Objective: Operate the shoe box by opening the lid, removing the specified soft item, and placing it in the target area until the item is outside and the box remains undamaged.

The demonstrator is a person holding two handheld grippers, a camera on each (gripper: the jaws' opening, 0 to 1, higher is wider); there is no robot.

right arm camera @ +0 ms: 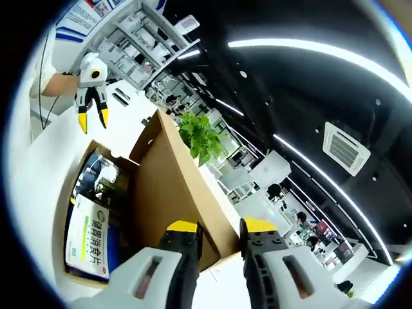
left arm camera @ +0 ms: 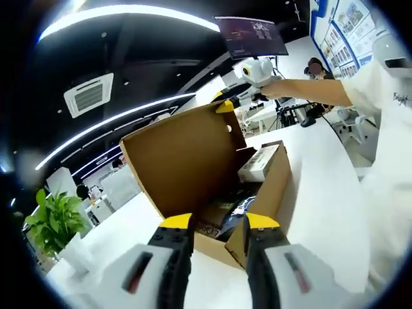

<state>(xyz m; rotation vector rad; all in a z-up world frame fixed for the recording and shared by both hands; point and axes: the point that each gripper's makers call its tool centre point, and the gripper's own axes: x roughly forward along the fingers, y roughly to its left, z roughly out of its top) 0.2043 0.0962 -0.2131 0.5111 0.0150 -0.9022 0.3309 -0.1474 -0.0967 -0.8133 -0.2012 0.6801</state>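
In the left gripper view, a potted plant (left arm camera: 56, 222) is sitting at the far left of the white table (left arm camera: 322, 193). The left gripper (left arm camera: 219, 223) is hovering parted and empty before the shoe box (left arm camera: 270, 187), whose lid (left arm camera: 183, 158) is standing raised, screening the table beyond. Inside, a white carton (left arm camera: 259, 163) is lying near the far end. The right gripper (left arm camera: 226, 106) is nipping the lid's top corner.

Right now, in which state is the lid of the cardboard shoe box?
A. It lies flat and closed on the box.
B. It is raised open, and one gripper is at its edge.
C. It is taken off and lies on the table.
B: the lid stands up from the shoe box, the right gripper is at its top corner, and a white packet shows inside.
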